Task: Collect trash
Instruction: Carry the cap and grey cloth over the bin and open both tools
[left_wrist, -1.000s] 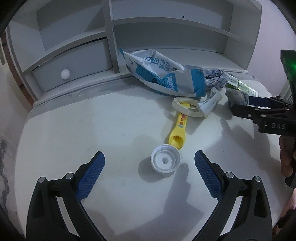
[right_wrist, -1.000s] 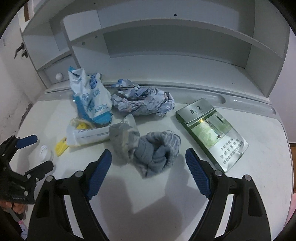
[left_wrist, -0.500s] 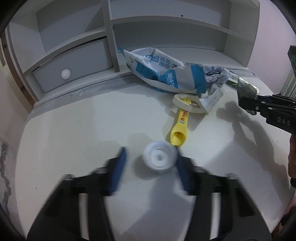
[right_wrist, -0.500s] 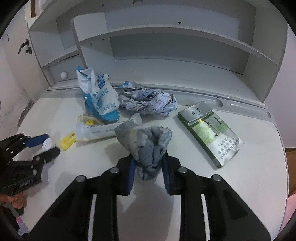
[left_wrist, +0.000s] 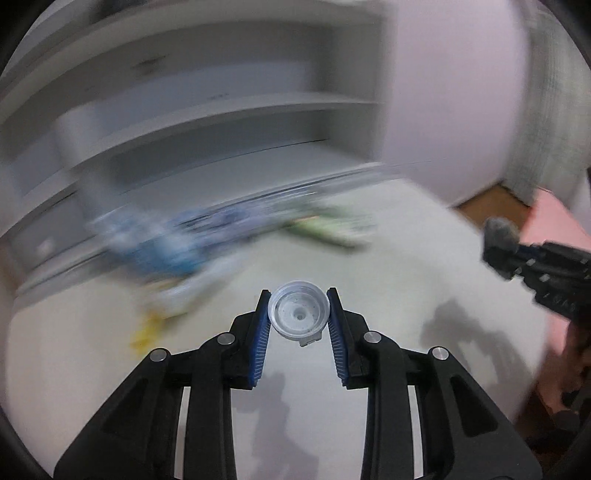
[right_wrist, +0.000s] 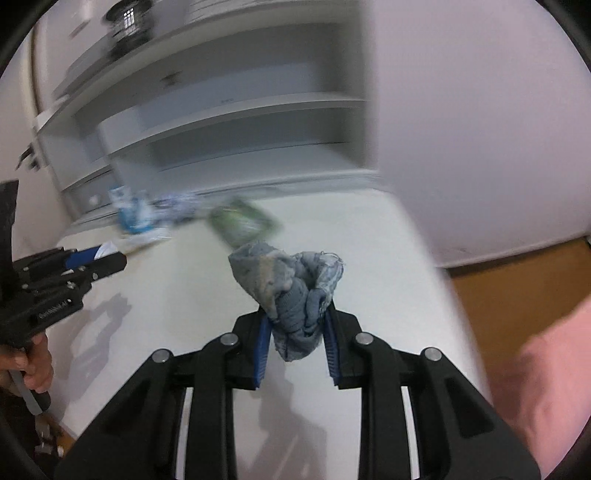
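White desk (left_wrist: 388, 266) and grey shelves (left_wrist: 221, 122) blur behind both tools, with smeared litter (left_wrist: 166, 240) far ahead of the jaws. Left gripper (left_wrist: 298, 320) has its jaws clamped on a white cap (left_wrist: 298, 318), held between the blue pads at their tips. Right gripper (right_wrist: 297, 325) is closed on a grey-blue rag (right_wrist: 291, 291), which bulges above and ahead of the jaws.

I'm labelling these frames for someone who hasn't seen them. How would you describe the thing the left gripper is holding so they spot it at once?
Start at the white desk below the shelves. In front of it the left gripper is shut on a small round white plastic cap, its hollow side facing the camera. The litter behind is blurred blue and green packaging; only the cap is sharp, round and white.
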